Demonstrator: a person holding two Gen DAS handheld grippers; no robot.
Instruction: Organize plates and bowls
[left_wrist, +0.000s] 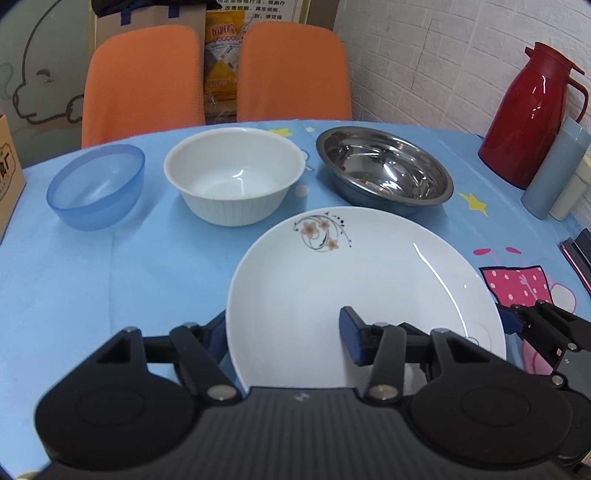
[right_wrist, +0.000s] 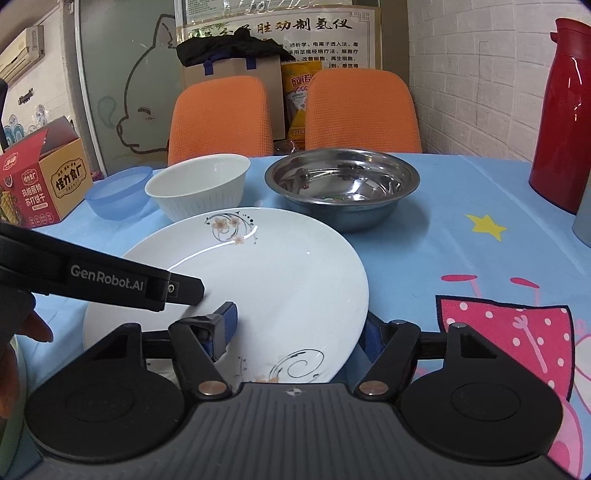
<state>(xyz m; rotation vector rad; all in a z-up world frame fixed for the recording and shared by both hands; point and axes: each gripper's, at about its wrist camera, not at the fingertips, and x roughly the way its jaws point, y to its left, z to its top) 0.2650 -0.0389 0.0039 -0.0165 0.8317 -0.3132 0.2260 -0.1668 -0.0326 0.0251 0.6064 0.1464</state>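
A white plate (left_wrist: 365, 291) with small flower prints lies on the blue tablecloth (left_wrist: 110, 266) at the near side of the table, in front of a row of three bowls. The left gripper (left_wrist: 284, 341) straddles the plate's near left rim, one blue pad (left_wrist: 351, 341) resting over the plate's inside and the other finger mostly hidden below the rim, so it appears clamped on the plate. The right gripper (right_wrist: 299, 332) grips the plate's near right rim the same way, its left pad (right_wrist: 225, 325) on top and the right finger (right_wrist: 373, 332) tucked just outside and under the edge (whether the plate is lifted clear of the cloth cannot be told). In the far row stand a blue bowl (left_wrist: 98, 186) at left, a white bowl (left_wrist: 234, 175) in the middle and a steel bowl (left_wrist: 384, 170) at right, each a little apart from its neighbour. A red flask (left_wrist: 532, 114) stands at the far right, and two orange chairs (left_wrist: 147, 81) sit beyond the table.
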